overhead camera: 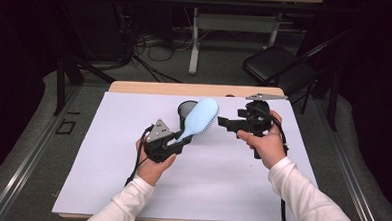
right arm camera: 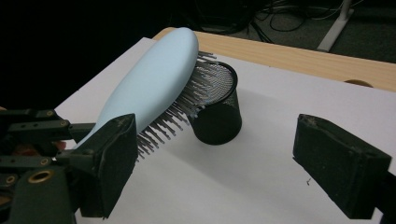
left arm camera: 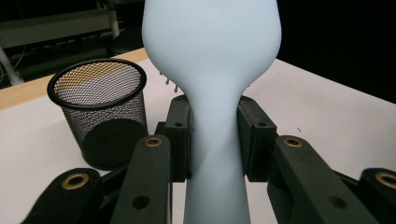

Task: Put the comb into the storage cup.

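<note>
The left tool [overhead camera: 181,139] clenches the handle of the pale blue hairbrush [overhead camera: 199,118], lifted above the white worktop [overhead camera: 221,181]. Its bristled head tilts over the black mesh cup [left arm camera: 100,112] just beyond. The right tool [overhead camera: 223,122] stands released, jaws spread and empty, near the brush head.

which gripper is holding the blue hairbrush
The left gripper: its jaws clamp the hairbrush handle, while the right gripper is open and empty.

White long sleeves [overhead camera: 300,195] cover both forearms; the left gripper [overhead camera: 182,140] is black, with brass-ringed screw holes and a grey triangular plate.
</note>
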A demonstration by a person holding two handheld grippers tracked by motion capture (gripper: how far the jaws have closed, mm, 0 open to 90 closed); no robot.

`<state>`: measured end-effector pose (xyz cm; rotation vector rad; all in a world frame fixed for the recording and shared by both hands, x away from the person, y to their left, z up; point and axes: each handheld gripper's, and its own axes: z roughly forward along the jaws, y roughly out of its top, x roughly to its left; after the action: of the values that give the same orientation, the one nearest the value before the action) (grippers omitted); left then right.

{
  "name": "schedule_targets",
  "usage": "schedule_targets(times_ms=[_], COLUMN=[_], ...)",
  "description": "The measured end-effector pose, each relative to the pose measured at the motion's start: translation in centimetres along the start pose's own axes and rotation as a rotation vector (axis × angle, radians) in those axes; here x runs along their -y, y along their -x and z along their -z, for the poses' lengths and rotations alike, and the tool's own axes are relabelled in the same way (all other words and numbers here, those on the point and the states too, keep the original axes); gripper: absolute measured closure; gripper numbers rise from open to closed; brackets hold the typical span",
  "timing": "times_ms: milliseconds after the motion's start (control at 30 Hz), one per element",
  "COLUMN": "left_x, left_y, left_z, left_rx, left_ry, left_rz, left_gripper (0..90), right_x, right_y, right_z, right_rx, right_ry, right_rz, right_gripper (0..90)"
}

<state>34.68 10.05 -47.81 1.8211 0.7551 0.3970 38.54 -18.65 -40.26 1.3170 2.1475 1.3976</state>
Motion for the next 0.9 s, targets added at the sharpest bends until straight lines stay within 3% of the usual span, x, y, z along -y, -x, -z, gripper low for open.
schedule_targets(times_ms=[333, 467, 900], left_x=[0.1, 0.0, 0.1], left_y=[0.0, 0.0, 0.0], left_z=[0.0, 0.0, -0.1], left_rx=[-0.005, -0.006, -0.006], left_ry=[0.003, 0.005, 0.006], left_rz=[-0.002, -0.005, -0.008], left_gripper=[69.0, 68.9, 68.9], right_x=[-0.6, -0.6, -0.5], right_y=[0.4, 0.6, 0.8], right_z=[-0.8, -1.0, -1.8], right_rx=[-0.047, -0.074, -0.14], right_ry=[0.002, 0.007, 0.008], right_rz=[-0.114, -0.19, -0.356], right_gripper=[13.4, 13.5, 14.2])
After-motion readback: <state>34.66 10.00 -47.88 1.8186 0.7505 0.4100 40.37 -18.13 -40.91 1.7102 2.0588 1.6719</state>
